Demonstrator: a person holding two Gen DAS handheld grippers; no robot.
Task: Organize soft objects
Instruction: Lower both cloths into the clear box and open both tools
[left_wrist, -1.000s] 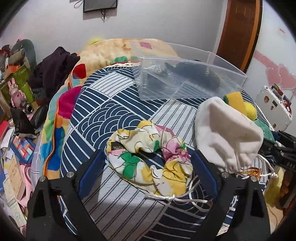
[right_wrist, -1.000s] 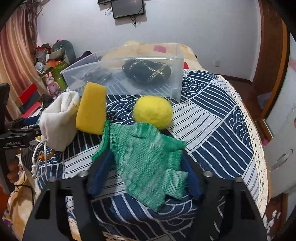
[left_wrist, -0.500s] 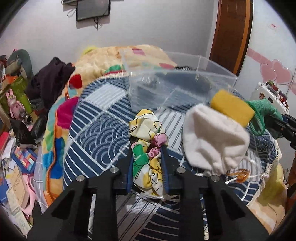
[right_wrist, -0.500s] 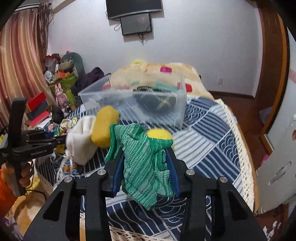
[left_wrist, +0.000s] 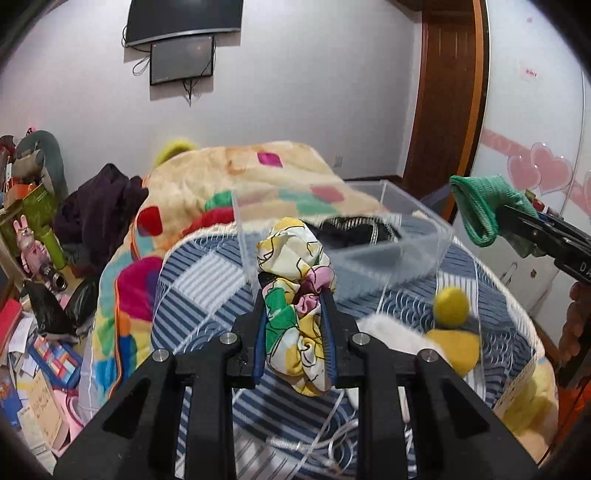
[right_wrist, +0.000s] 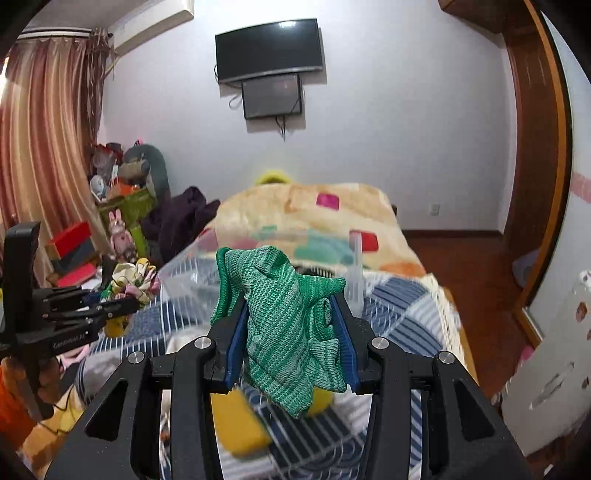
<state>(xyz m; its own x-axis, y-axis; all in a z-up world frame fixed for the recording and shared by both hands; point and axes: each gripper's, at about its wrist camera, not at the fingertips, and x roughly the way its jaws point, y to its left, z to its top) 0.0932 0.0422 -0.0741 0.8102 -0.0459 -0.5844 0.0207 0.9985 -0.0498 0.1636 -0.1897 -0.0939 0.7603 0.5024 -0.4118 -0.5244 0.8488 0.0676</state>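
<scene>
We have both claws loaded above the bed. The left claw (left_wrist: 293, 314) is closed tight on a floral fabric scrunchie (left_wrist: 295, 306), pinched mid-body so ruffles bulge above and hang below the pads. The right claw (right_wrist: 291, 332) is closed on a green knitted glove (right_wrist: 291, 325), bunched between the blue pads with its cuff flopping left and finger ends dangling beneath. Both items are lifted clear of the blue patterned bedspread (left_wrist: 207, 280), near the clear plastic bin (left_wrist: 424, 258), which sits farther along the bed and already holds a dark item (left_wrist: 354, 229). On the bedspread, near right, lie a yellow felt ball (left_wrist: 451, 305), a yellow sponge (left_wrist: 456, 349) and a white pouch (left_wrist: 391, 332); motion blur softens their edges. Handling judgement: both held pieces look light, limp and compressible, neither fragile nor slippery; a mid-bulk pinch seems secure, though the loose ends could snag the bin rim. We reckon the ball may roll under a shallow pinch, so grip across its middle; the sponge should squash, so take it by the narrow sides.
</scene>
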